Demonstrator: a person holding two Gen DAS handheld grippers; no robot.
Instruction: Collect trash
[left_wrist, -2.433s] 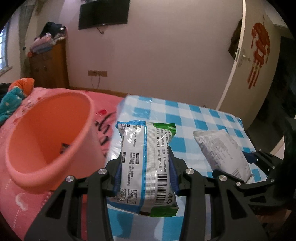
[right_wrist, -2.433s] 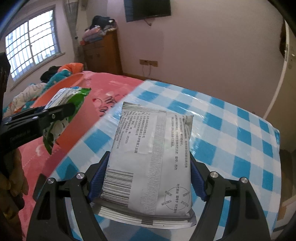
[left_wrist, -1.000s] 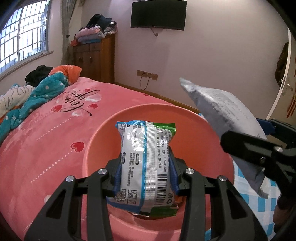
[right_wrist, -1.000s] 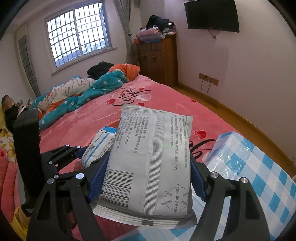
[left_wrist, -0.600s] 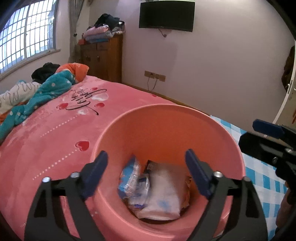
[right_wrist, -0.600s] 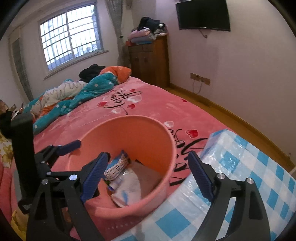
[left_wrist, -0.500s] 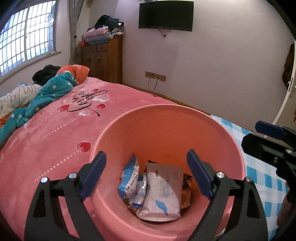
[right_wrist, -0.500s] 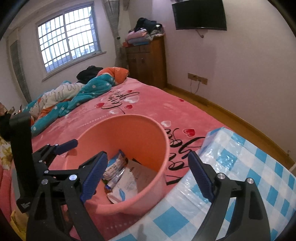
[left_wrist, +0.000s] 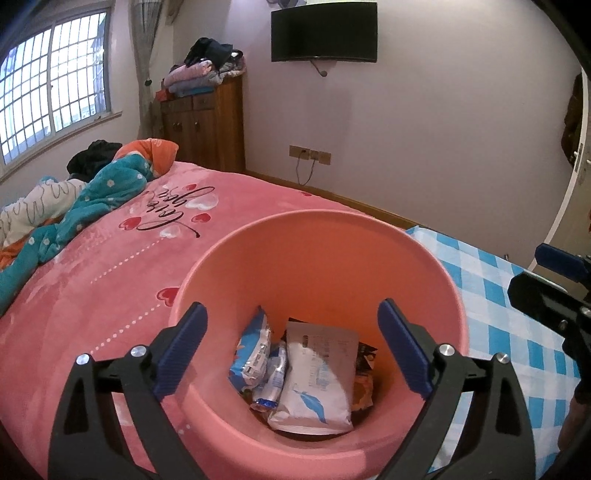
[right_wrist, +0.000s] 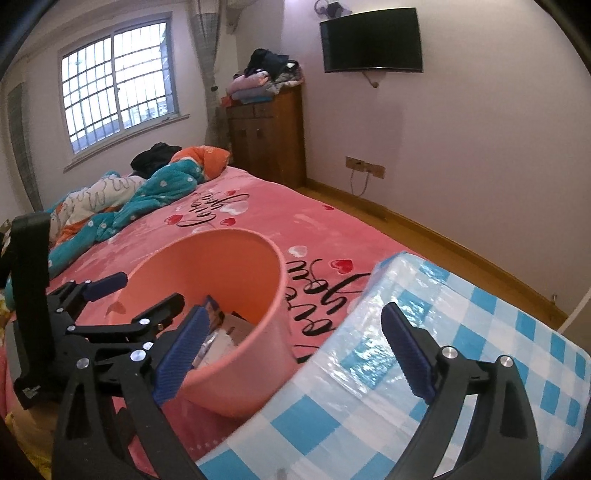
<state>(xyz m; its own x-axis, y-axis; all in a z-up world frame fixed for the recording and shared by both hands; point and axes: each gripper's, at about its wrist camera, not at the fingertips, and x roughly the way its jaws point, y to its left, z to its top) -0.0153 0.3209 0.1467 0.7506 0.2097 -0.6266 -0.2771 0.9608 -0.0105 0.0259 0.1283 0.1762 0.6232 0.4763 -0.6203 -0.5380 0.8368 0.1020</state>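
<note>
Trash sits at the bottom of the pink bucket, and that is where it belongs. In the left wrist view there is a big white packet lying flat on top, a blue and white wrapper leaning on the wall beside it, a small wrapper squeezed between the two, and a dark wrapper peeking out from under the white one. They lie in a loose heap, the way things land when they fall in.

The left gripper hangs right over the mouth of the bucket. Its jaws are spread wide and hold nothing. It is up there because that is the spot to let things go from, so they land inside and not on the bed.

The right gripper has its jaws spread wide too, with nothing between them. It looks across the edge of the bucket and the corner of the bench, which has a blue and white checked cloth under clear plastic. The bucket stands on the pink blanket of the bed, touching or just beside the bench corner. I think it is kept that close so trash from the bench has only a short way to go.

No trash shows on the part of the bench that can be seen. More may be out of view.
</note>
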